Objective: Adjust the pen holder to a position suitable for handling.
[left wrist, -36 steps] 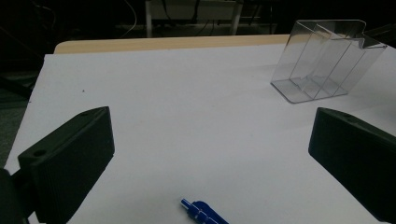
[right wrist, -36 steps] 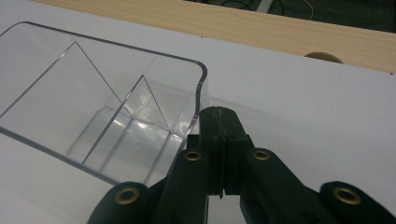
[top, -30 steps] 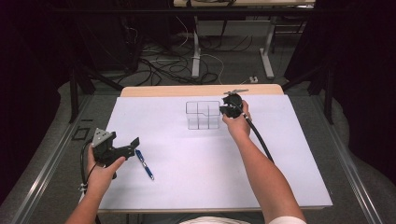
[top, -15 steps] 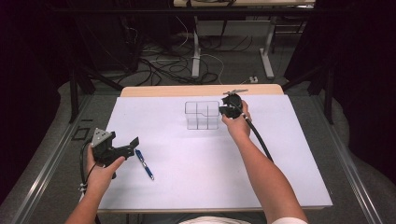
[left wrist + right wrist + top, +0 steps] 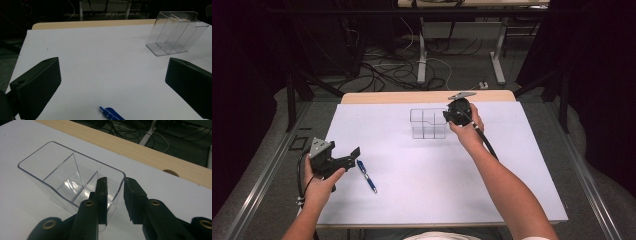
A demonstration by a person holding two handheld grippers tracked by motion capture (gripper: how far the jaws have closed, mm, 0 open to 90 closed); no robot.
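A clear plastic organizer point(image 5: 428, 125) with several compartments stands upright at the far middle of the white table top; it appears again in the left gripper view point(image 5: 175, 35) and close up in the right gripper view point(image 5: 62, 175). My right gripper point(image 5: 446, 116) straddles its right wall, one jaw inside and one outside, with a narrow gap still between them point(image 5: 115, 181). A blue pen point(image 5: 367, 176) lies flat near the front left. My left gripper point(image 5: 350, 158) hovers just left of the pen, jaws wide open and empty point(image 5: 112, 63), with the pen's tip point(image 5: 111, 115) between them.
A white sheet point(image 5: 412, 205) covers the table, and a strip of bare wood point(image 5: 387, 97) runs along the far edge. The right gripper's cable point(image 5: 486, 142) trails over the forearm. Beyond the table are dark floor, cables and table legs.
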